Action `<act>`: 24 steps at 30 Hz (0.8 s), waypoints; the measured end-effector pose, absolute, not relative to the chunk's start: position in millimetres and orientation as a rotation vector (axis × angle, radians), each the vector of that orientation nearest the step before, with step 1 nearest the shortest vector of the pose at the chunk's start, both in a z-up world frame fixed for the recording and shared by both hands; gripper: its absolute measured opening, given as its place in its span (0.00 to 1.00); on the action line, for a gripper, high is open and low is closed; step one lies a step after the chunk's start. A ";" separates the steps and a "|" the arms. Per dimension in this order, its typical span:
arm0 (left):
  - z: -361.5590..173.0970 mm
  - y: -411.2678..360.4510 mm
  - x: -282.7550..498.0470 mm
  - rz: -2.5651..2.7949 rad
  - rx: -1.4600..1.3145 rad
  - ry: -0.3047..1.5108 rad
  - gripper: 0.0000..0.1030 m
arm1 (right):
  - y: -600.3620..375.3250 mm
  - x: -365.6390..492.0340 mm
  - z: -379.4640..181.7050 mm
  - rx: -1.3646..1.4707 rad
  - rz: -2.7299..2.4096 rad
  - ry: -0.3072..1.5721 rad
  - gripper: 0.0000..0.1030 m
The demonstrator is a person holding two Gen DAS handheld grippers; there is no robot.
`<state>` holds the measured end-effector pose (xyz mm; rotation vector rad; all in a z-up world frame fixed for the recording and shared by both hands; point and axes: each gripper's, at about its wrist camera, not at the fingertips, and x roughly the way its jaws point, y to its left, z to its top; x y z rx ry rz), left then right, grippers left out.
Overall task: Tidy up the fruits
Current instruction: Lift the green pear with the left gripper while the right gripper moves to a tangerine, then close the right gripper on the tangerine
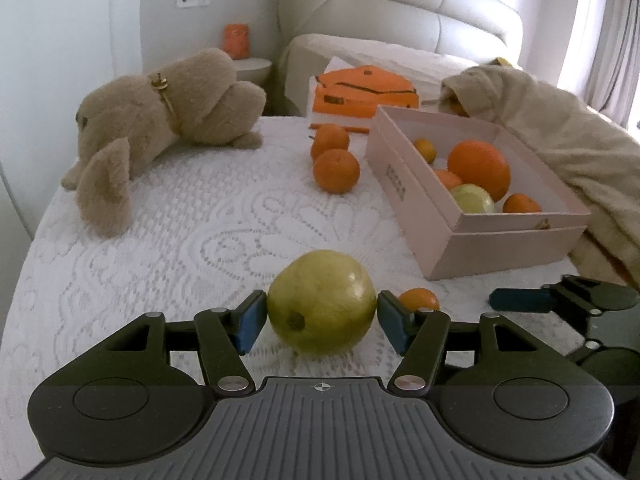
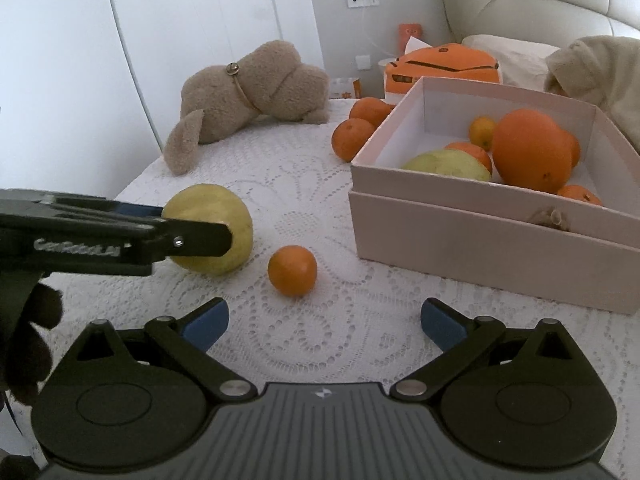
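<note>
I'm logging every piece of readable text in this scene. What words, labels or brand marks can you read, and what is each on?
"GenRobot.AI", as best it reads, slightly blurred: raised lettering on the side of the left gripper.
Dark print on the long side of the pink box: too blurred to read.
Dark label on the front of the orange bag: too small to read.
Nothing else legible.
</note>
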<state>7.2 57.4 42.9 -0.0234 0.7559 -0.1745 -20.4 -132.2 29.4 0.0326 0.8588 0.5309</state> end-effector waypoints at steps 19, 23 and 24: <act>27.9 91.5 -3.1 -0.141 -0.182 0.728 0.65 | -134.0 -24.2 30.6 0.050 0.510 0.834 0.90; 27.1 107.2 -17.7 -0.124 -0.213 0.729 0.65 | -123.6 -27.3 32.8 -0.001 0.519 0.820 0.64; 25.9 111.1 -20.2 -0.122 -0.227 0.725 0.65 | -118.5 -28.0 33.5 -0.030 0.520 0.816 0.57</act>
